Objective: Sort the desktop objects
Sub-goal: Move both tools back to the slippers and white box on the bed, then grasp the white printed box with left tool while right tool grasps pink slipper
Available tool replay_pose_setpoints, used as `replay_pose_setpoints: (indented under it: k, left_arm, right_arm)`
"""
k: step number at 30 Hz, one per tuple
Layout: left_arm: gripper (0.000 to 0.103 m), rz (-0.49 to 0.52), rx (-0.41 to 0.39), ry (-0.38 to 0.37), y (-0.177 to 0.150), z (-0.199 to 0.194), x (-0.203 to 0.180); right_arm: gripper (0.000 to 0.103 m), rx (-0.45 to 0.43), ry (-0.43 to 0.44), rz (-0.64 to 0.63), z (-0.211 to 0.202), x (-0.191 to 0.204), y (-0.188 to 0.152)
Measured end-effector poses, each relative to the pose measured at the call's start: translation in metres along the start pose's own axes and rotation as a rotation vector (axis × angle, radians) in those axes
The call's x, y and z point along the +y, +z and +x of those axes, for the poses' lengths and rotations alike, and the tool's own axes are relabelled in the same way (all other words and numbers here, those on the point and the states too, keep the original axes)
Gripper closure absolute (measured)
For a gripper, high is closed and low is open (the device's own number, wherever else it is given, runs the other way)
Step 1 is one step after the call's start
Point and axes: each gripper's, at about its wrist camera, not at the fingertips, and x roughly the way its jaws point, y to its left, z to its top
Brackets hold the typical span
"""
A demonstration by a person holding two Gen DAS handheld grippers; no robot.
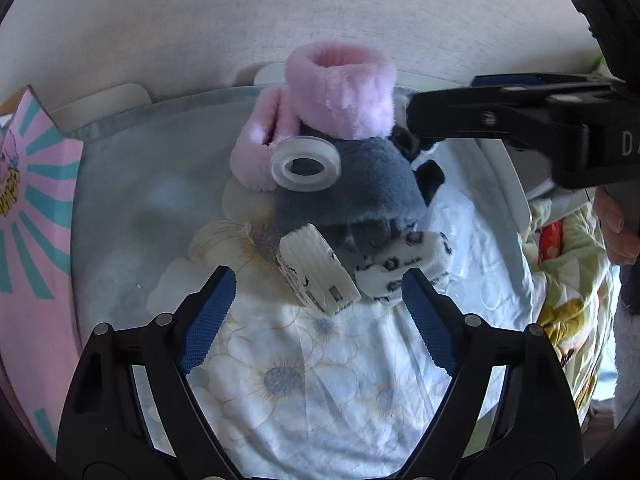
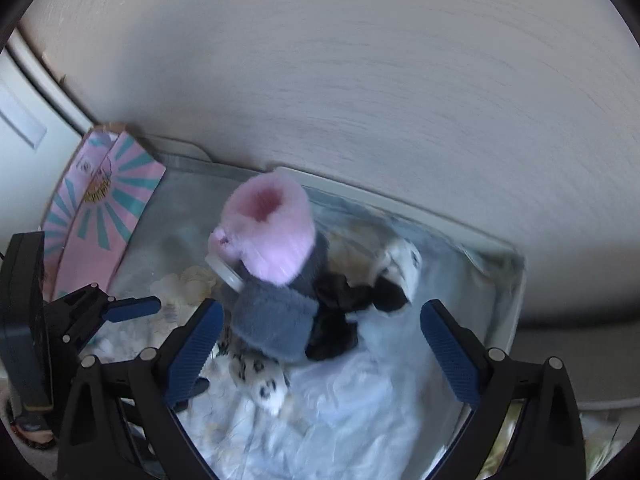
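Note:
A heap of soft things lies in a clear bin [image 1: 132,184] lined with floral cloth. A pink fluffy cuff [image 1: 340,88] tops a grey plush piece [image 1: 360,188], with a clear tape ring [image 1: 306,170] on it. In front lie a small white ribbed box [image 1: 316,276] and a leopard-print plush [image 1: 404,264]. My left gripper [image 1: 318,304] is open just short of the box. My right gripper [image 2: 324,344] is open above the grey plush [image 2: 276,324] and a black cloth [image 2: 336,320]. It reaches in from the right [image 1: 442,98] beside the pink cuff [image 2: 272,232].
A pink and teal striped carton [image 1: 36,208] stands against the bin's left side. A pale wall [image 2: 360,80] rises behind the bin. Patterned bedding [image 1: 568,280] and a person's hand [image 1: 616,228] are at the right. One finger of the left gripper [image 2: 132,307] shows at the left.

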Motion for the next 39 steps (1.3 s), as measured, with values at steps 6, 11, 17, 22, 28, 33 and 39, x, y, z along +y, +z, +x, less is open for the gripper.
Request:
replay_pose_setpoints:
  k: [6,11,17,22,28,33,39]
  left_arm:
    - [0.033,-0.051,0.001,0.002,0.001,0.009,0.005]
    - [0.071,-0.089,0.026,-0.030,0.001,0.020,0.011]
    - [0.084,-0.077,0.035,0.022,0.003,0.020,0.010]
    - [0.085,-0.091,0.032,0.010,0.004,0.014,0.011]
    - [0.085,-0.049,0.013,0.010,0.007,-0.006,0.003]
    - [0.085,-0.027,-0.004,0.013,0.009,-0.026,0.001]
    - [0.085,0.023,-0.053,0.033,0.006,-0.067,0.007]
  right_arm:
    - [0.005,0.017,0.037,-0.041,0.023,0.013,0.018]
    - [0.036,0.041,0.048,-0.060,0.044,0.018,0.030]
    - [0.078,0.042,0.084,-0.049,0.052,0.016,0.031]
    - [0.081,0.034,0.070,-0.072,0.044,0.016,0.029]
    - [0.082,0.010,0.050,-0.053,0.029,0.013,0.030]
    - [0.082,-0.005,0.027,-0.052,0.011,0.013,0.030]
    - [0.082,-0.026,0.004,-0.061,-0.014,0.020,0.029]
